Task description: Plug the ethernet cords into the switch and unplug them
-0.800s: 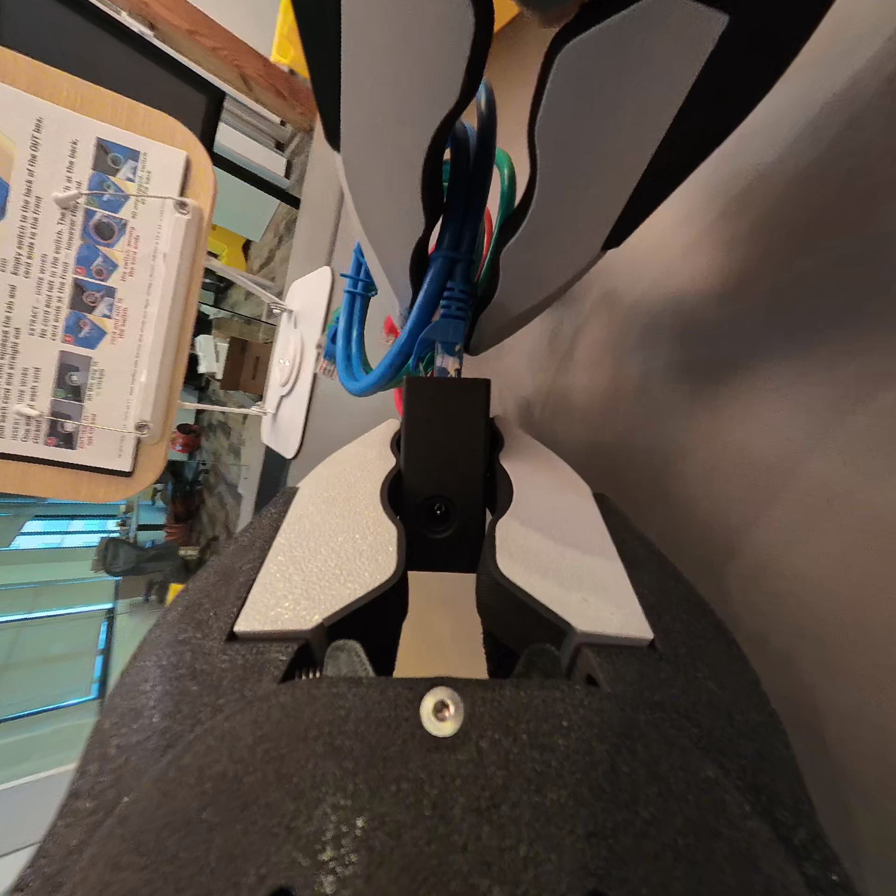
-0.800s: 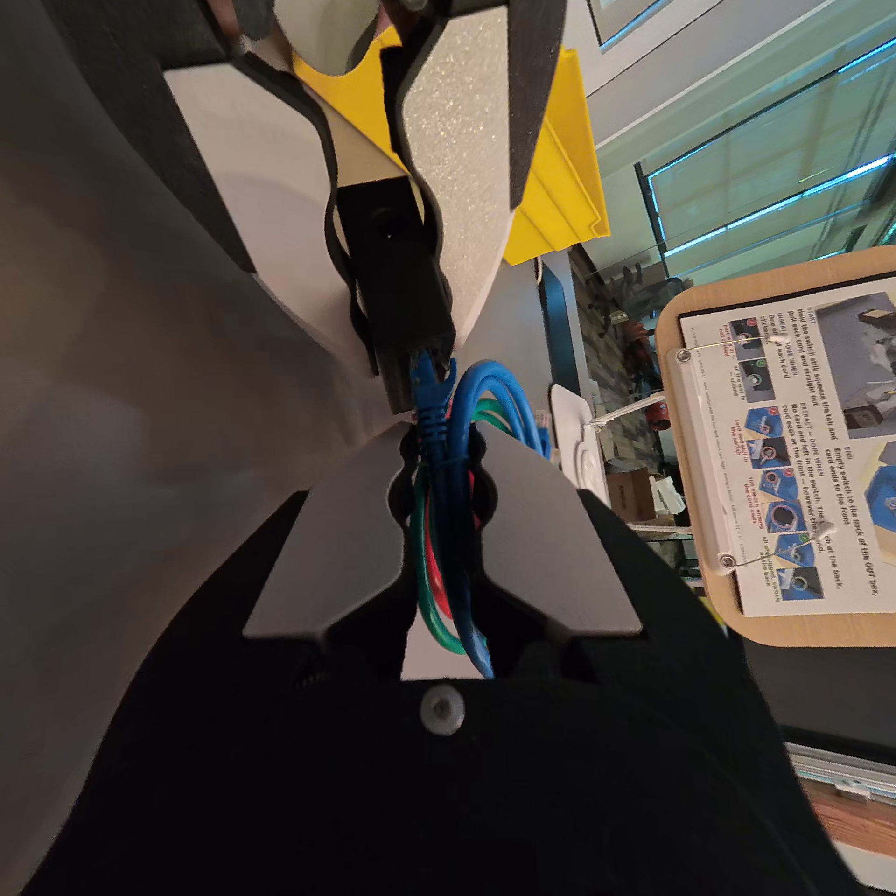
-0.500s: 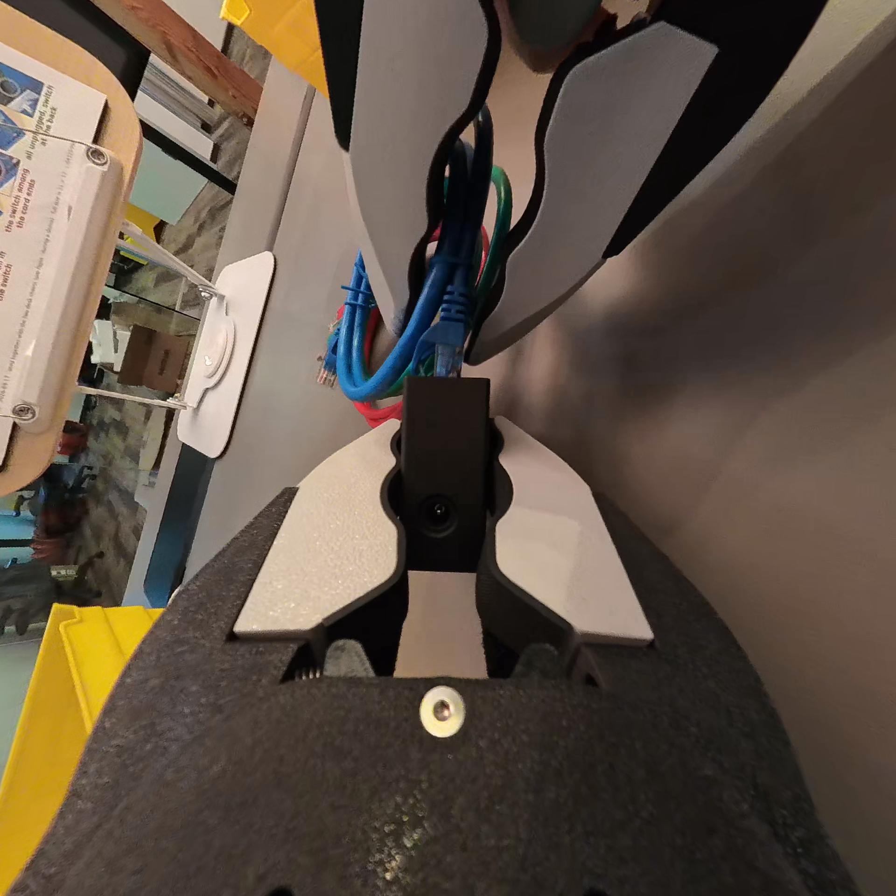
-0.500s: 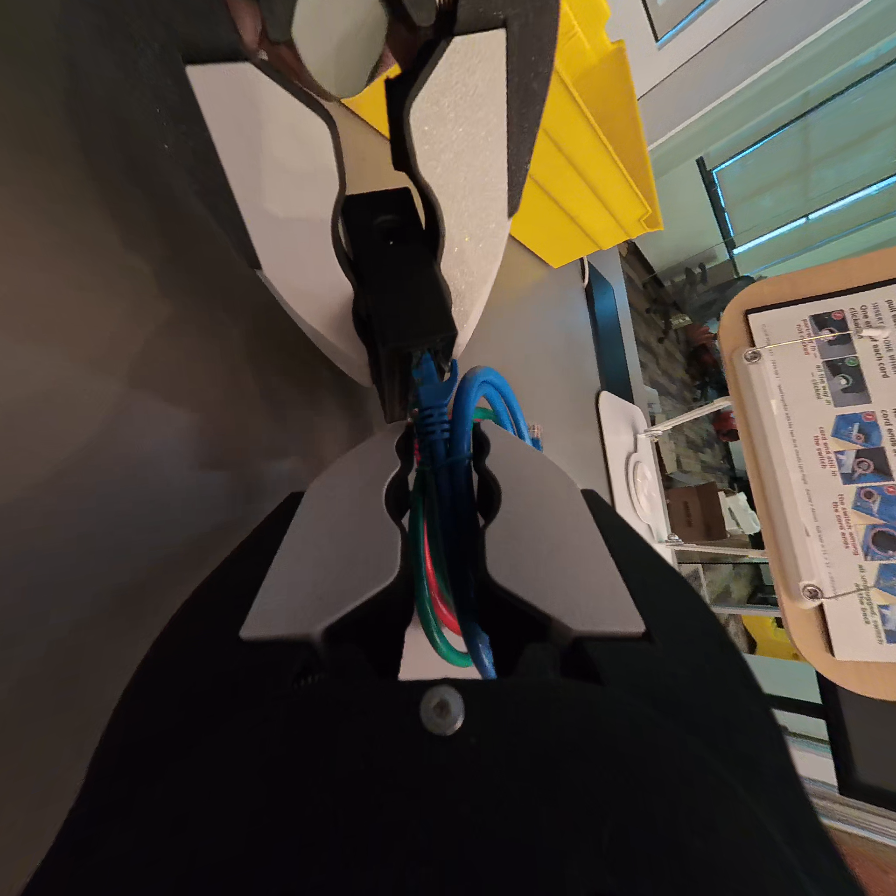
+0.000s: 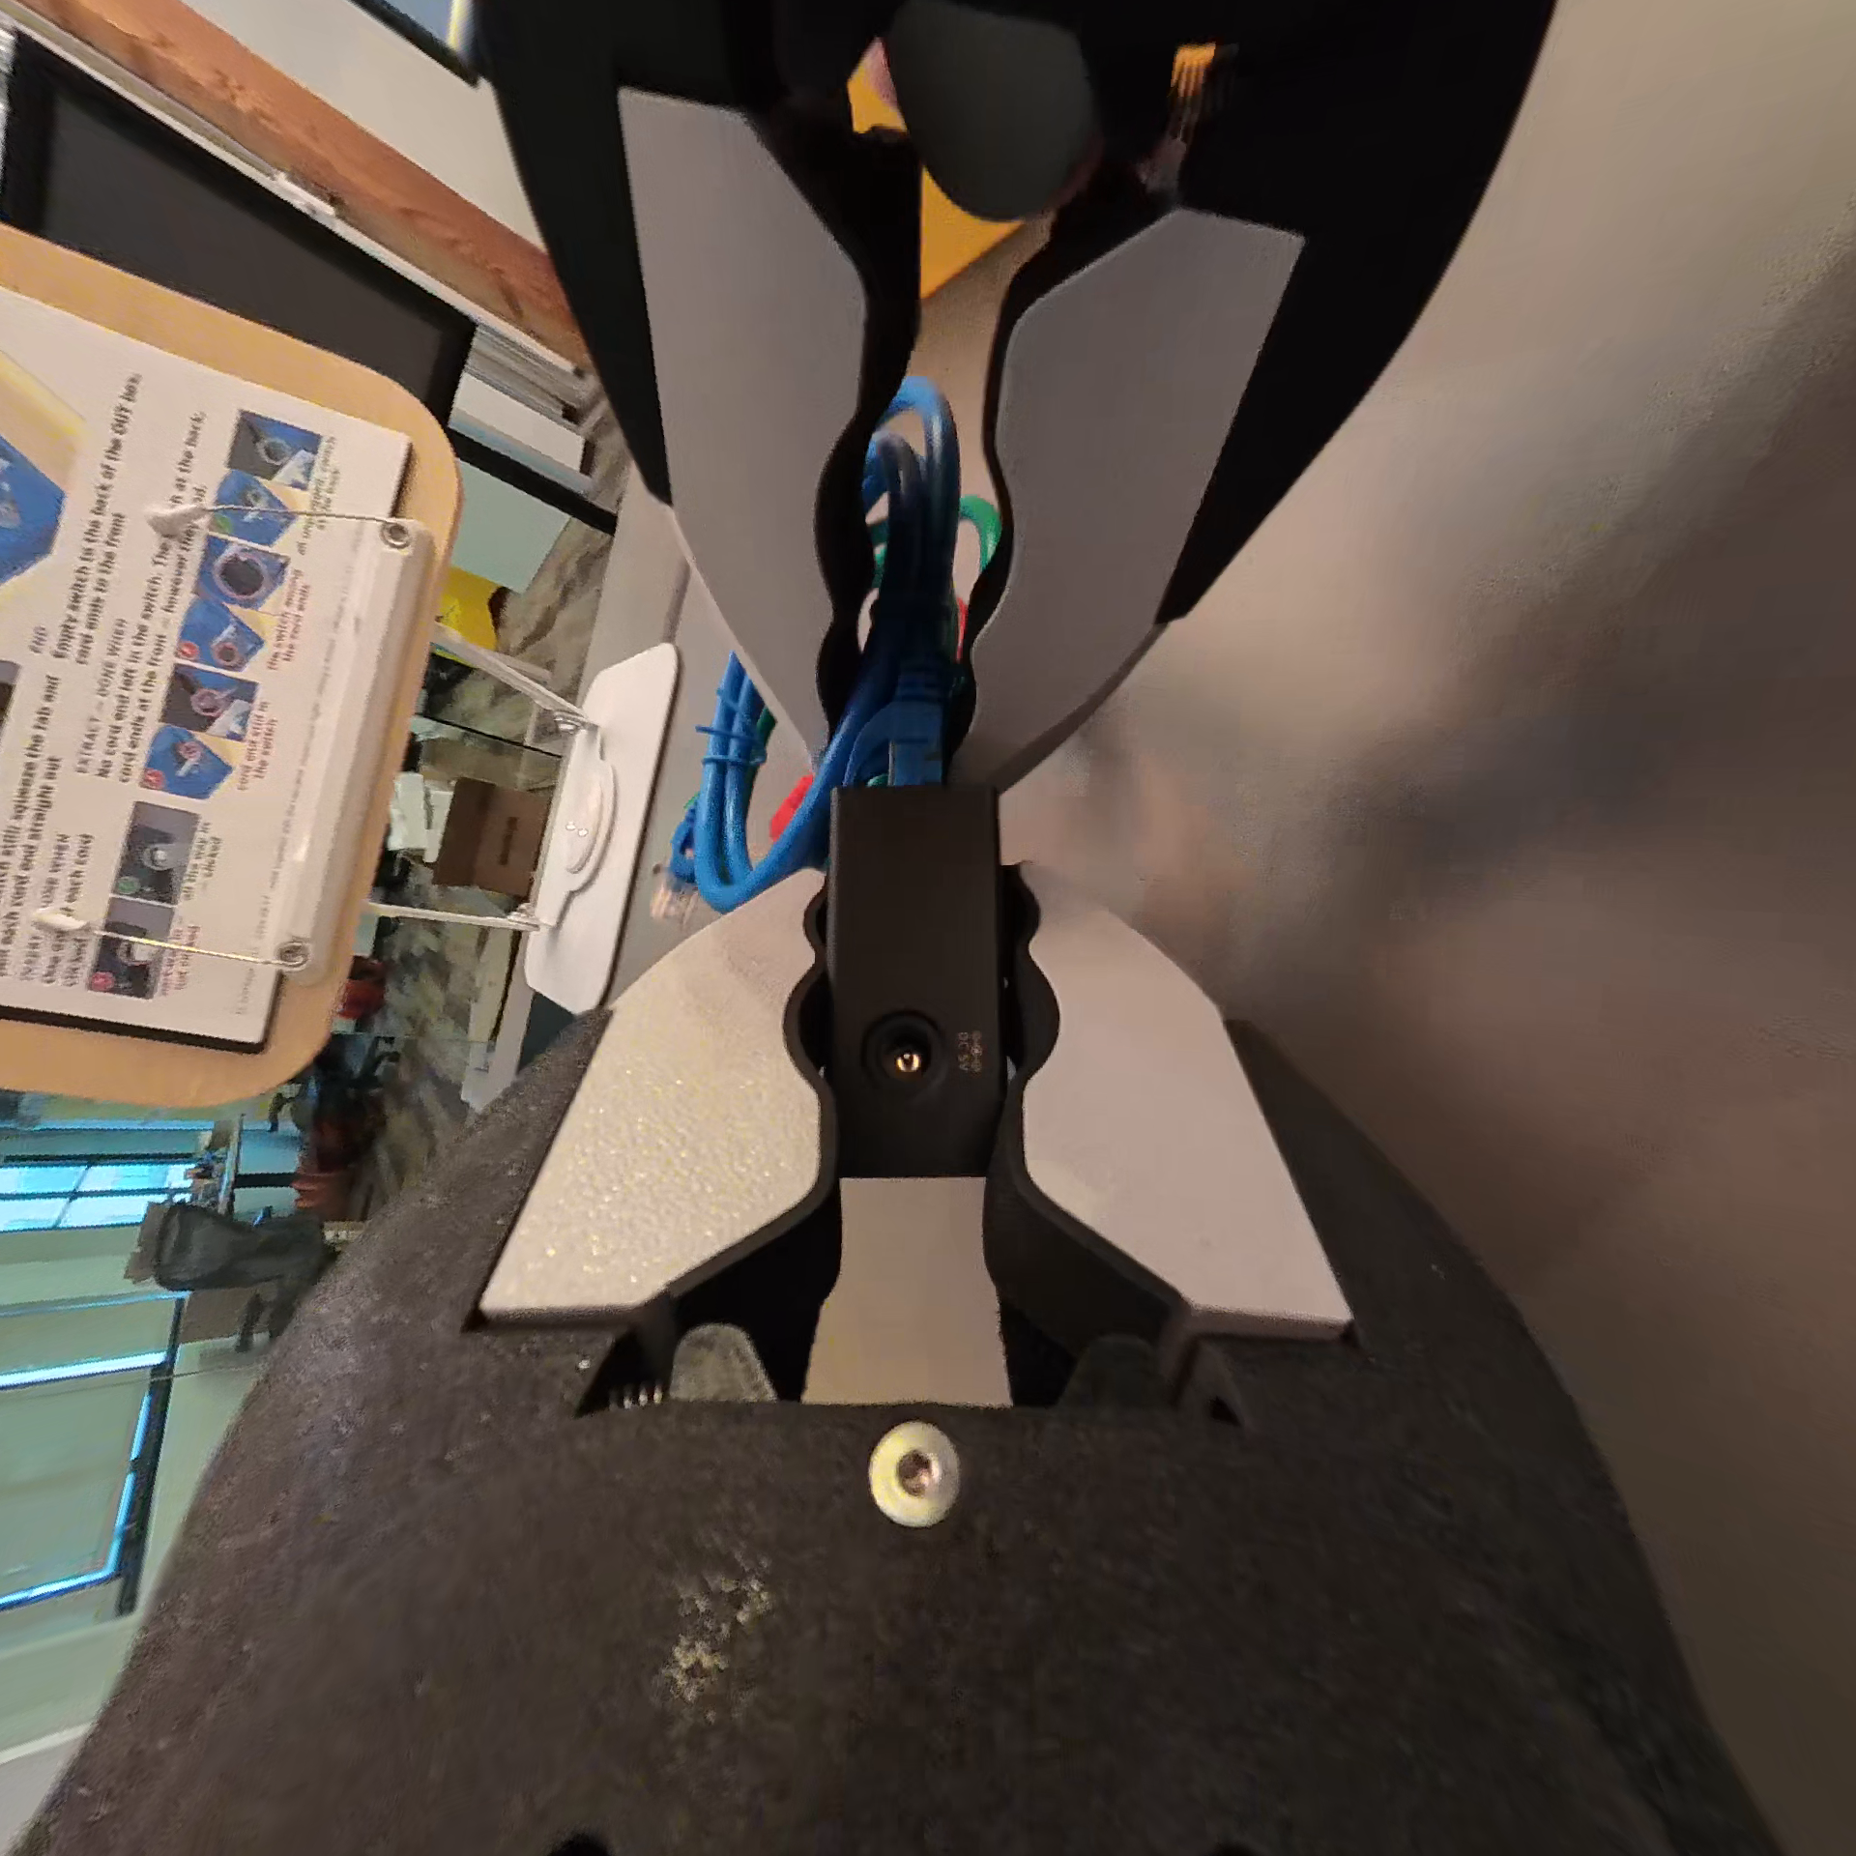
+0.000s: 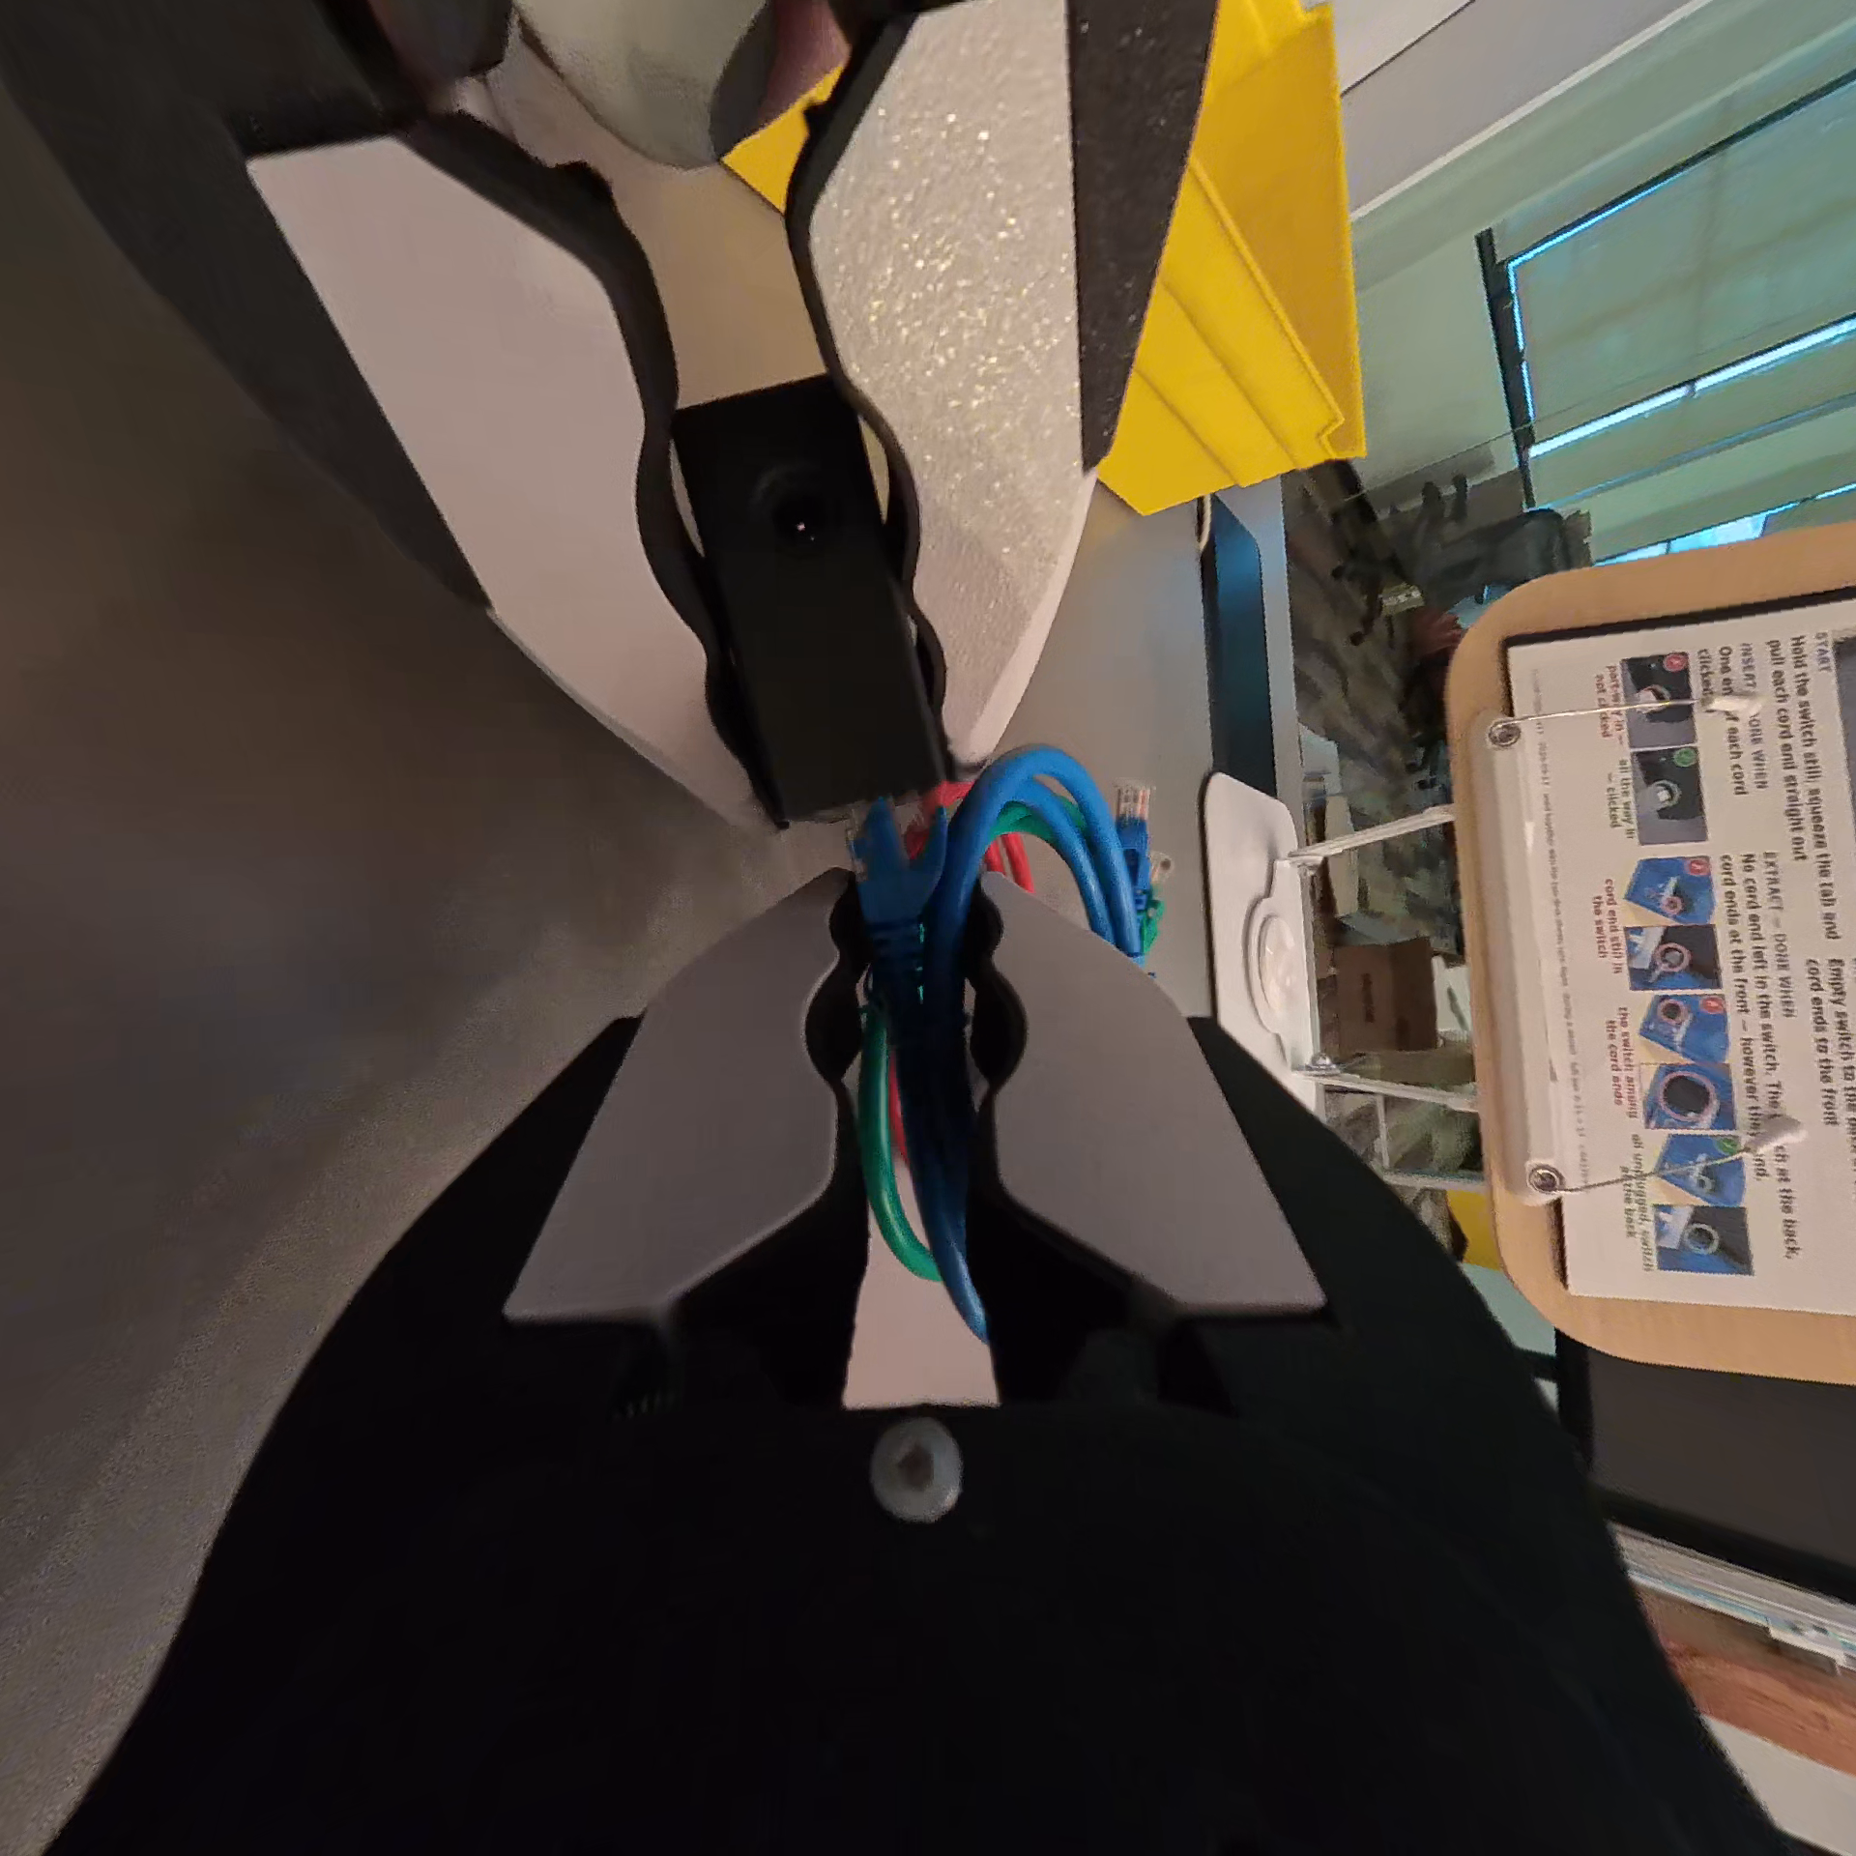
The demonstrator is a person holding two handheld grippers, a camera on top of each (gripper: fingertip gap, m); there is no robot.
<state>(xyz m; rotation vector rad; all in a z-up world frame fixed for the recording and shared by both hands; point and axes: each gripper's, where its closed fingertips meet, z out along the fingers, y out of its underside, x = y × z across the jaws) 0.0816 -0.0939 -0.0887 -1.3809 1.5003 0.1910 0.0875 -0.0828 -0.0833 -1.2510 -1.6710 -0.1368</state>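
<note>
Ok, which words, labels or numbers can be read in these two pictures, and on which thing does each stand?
I do not copy writing out; this is what bears it.
White printed sheet with small photos, on the rounded wooden board: lines of black and red print.
Small black box-shaped switch in the left gripper: a tiny pale marking beside its round socket.
Blue, green and red cords in the right gripper: no writing.
</note>
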